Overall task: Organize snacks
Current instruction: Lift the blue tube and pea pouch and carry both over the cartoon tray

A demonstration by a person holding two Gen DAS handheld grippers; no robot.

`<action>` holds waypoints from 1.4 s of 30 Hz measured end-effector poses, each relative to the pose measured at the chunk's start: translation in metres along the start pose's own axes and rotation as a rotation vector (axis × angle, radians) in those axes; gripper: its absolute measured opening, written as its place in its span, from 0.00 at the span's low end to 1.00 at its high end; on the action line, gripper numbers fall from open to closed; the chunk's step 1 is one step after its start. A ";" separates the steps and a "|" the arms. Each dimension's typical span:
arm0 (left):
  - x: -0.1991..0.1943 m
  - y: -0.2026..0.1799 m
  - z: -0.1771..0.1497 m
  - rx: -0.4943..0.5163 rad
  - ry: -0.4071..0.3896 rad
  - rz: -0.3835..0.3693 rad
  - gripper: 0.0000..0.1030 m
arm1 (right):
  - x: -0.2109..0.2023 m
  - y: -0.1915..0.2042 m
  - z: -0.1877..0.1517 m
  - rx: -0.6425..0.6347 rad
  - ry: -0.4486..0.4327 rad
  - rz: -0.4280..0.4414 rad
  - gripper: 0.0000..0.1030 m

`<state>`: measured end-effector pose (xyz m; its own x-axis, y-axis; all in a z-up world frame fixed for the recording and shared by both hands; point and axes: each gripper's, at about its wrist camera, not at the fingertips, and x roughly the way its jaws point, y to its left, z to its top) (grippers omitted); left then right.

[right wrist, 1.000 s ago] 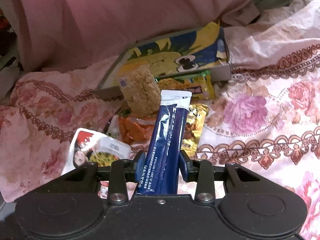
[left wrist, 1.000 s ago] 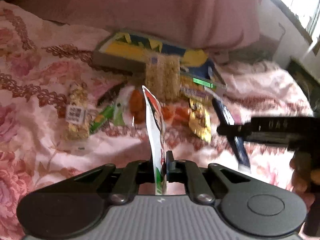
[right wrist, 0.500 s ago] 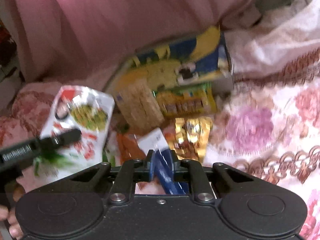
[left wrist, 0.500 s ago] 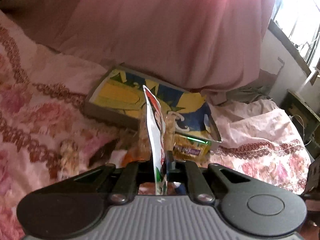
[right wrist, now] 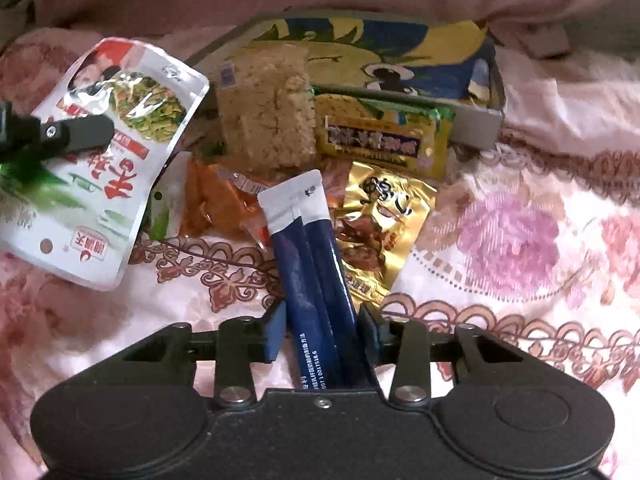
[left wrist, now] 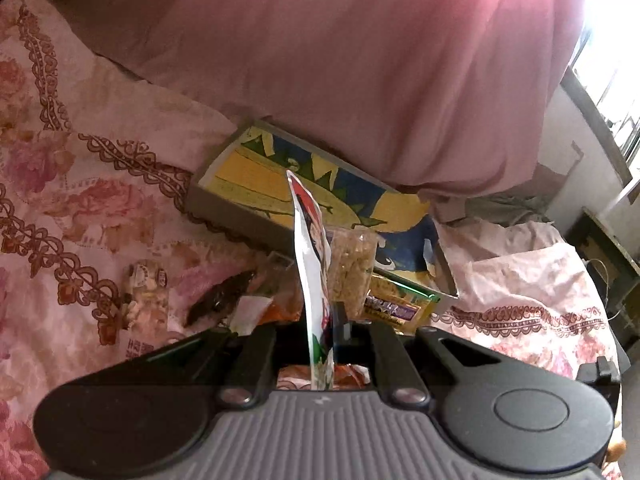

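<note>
My left gripper [left wrist: 326, 320] is shut on a white and red pouch [left wrist: 312, 248], seen edge-on and upright in front of the shallow cartoon-printed box [left wrist: 232, 208]. In the right wrist view the same pouch [right wrist: 100, 168] hangs at the left with a left finger [right wrist: 80, 136] across it. My right gripper [right wrist: 322, 332] holds two dark blue sachets [right wrist: 312, 264] flat between its pads; its jaws are opening. The sachet tips lie over an orange pack [right wrist: 216, 204] and a gold pack [right wrist: 380, 224]. A rice crisp bar [right wrist: 268, 116] and a yellow pack [right wrist: 380, 140] lean on the box [right wrist: 476, 120].
All of this lies on a pink flowered bedspread [right wrist: 520, 240], with a heaped pink blanket [left wrist: 360, 60] behind the box. A nut pack [left wrist: 146, 296] and a dark wrapper [left wrist: 224, 300] lie left of the pile. Dark furniture [left wrist: 600, 248] stands at the right.
My left gripper has risen and moved toward the box with the pouch. My right gripper has dropped toward the pile; the sachets were squeezed narrow and now lie flat again.
</note>
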<state>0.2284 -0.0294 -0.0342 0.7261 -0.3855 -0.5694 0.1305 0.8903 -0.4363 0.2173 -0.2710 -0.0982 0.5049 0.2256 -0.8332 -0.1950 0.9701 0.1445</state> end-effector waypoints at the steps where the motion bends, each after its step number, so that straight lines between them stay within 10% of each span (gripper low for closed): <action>1: 0.000 -0.001 0.001 -0.002 0.000 0.001 0.07 | -0.001 0.001 0.001 -0.006 -0.005 0.000 0.35; 13: 0.007 -0.009 0.030 0.006 -0.035 -0.021 0.07 | -0.032 -0.005 0.020 0.026 -0.170 -0.004 0.34; 27: 0.092 -0.033 0.118 -0.055 -0.108 -0.068 0.07 | -0.022 -0.061 0.124 0.118 -0.467 -0.013 0.34; 42: 0.194 -0.026 0.113 -0.168 0.035 -0.063 0.07 | 0.052 -0.098 0.154 0.217 -0.373 -0.016 0.33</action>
<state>0.4422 -0.0997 -0.0542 0.6961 -0.4497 -0.5597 0.0581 0.8123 -0.5803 0.3918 -0.3405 -0.0731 0.7838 0.1887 -0.5916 -0.0236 0.9611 0.2753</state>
